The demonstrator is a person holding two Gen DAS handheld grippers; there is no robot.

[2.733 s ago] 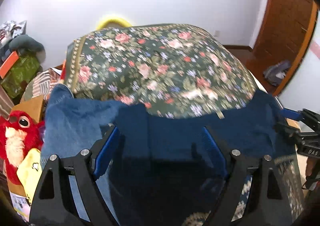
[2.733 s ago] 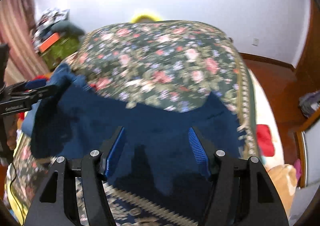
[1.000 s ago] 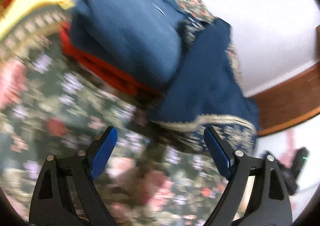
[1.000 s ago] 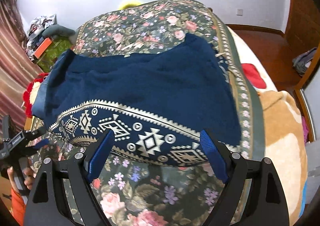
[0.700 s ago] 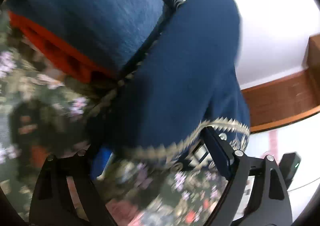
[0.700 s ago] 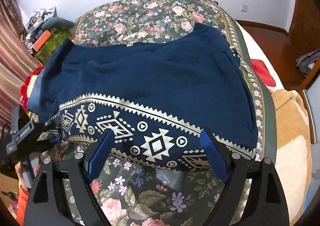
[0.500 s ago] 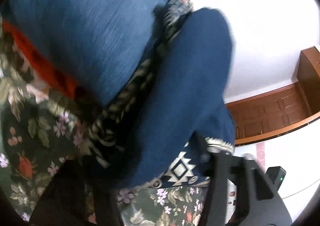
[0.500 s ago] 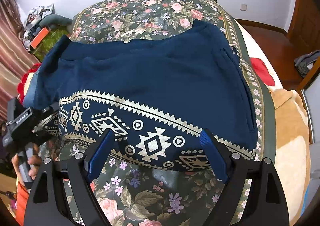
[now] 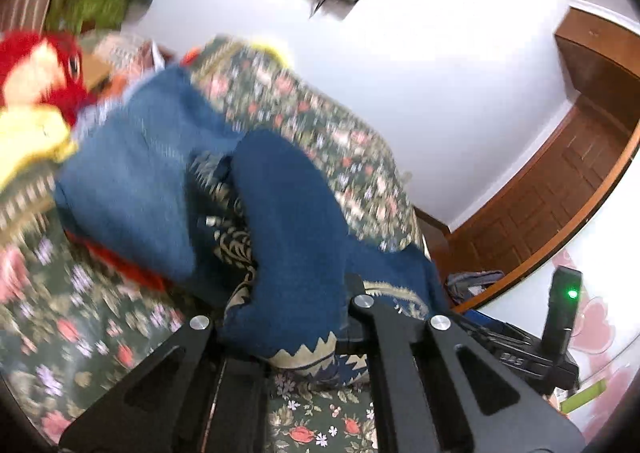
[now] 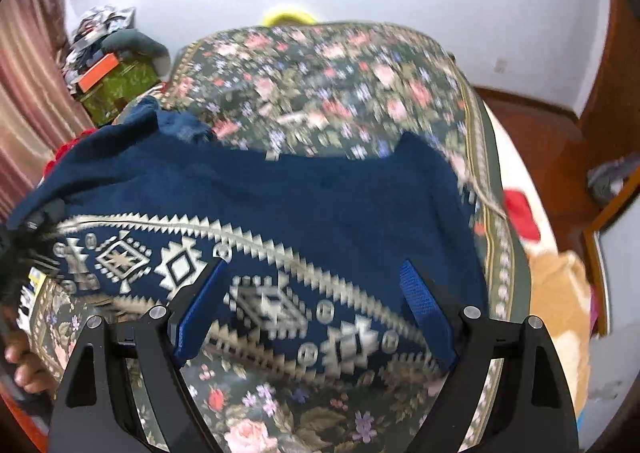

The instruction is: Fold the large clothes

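Observation:
A large navy garment (image 10: 304, 205) with a cream geometric band along its hem lies spread across the floral bed. In the left wrist view my left gripper (image 9: 280, 313) is shut on a bunched corner of that hem, and the navy garment (image 9: 288, 213) rises in a fold from the jaws; its fingertips are hidden by the cloth. The left gripper (image 10: 38, 223) shows at the garment's left edge in the right wrist view. My right gripper (image 10: 312, 269) hovers open just over the patterned band near the front, its blue pads (image 10: 200, 305) apart with nothing gripped.
The floral bedspread (image 10: 320, 85) covers the bed. A lighter blue cloth (image 9: 132, 173) and a red plush toy (image 9: 36, 69) sit at the left. A tan blanket (image 10: 560, 293) lies at the right edge, with wooden floor and a door (image 9: 560, 189) beyond.
The left gripper went from open over the bedspread to shut on the hem corner and rose with it. The right gripper edged forward over the hem, still open.

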